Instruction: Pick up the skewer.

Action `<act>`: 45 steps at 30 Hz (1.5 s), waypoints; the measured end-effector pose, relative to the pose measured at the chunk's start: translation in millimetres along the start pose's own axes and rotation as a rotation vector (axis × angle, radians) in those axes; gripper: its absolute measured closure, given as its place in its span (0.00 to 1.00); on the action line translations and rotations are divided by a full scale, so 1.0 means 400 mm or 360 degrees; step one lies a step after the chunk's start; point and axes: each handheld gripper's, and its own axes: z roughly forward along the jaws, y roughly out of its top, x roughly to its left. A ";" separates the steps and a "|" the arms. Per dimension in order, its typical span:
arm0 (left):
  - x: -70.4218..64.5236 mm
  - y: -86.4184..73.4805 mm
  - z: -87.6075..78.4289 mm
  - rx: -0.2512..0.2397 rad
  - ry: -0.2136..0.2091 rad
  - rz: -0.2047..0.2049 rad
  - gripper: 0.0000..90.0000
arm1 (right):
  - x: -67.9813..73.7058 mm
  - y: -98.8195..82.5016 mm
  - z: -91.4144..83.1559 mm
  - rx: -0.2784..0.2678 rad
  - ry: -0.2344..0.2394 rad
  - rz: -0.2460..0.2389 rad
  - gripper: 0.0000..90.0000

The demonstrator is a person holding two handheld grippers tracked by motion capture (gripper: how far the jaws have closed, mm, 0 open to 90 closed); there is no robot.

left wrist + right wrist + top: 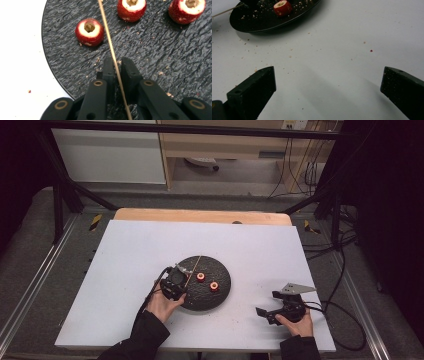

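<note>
White table sheet (150,250) strewn with crumbs (290,56); wooden board (200,215) behind; cabinet (225,145) beyond.

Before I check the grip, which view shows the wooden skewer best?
The left gripper view: the wooden skewer runs up between that hand-held gripper's closed jaws, above the black plate. The high view shows it as a thin line; the right gripper view catches one end.

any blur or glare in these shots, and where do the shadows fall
High view: sharp on the table, dark toward the room's edges, no glare. Left gripper view: plate and fruits crisp, the left gripper shut on the skewer a little soft. Right gripper view: the open right gripper casts soft shadows on the table, the far plate slightly blurred.
</note>
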 end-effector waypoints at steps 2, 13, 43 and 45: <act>-0.001 -0.001 -0.002 -0.0023 0.0009 -0.0010 0.94 | 0.000 0.000 0.000 -0.0001 0.0003 0.0003 0.01; -0.002 -0.003 -0.006 -0.0053 0.0016 -0.0017 0.98 | 0.000 0.000 0.001 0.0006 -0.0001 0.0000 0.01; 0.081 -0.138 -0.114 -0.0529 -0.0269 0.0133 0.98 | 0.002 -0.001 0.007 0.0027 -0.0016 0.0009 0.01; 0.086 -0.152 -0.117 -0.0550 -0.0263 0.0142 0.98 | 0.003 -0.001 0.008 0.0029 -0.0018 0.0013 0.01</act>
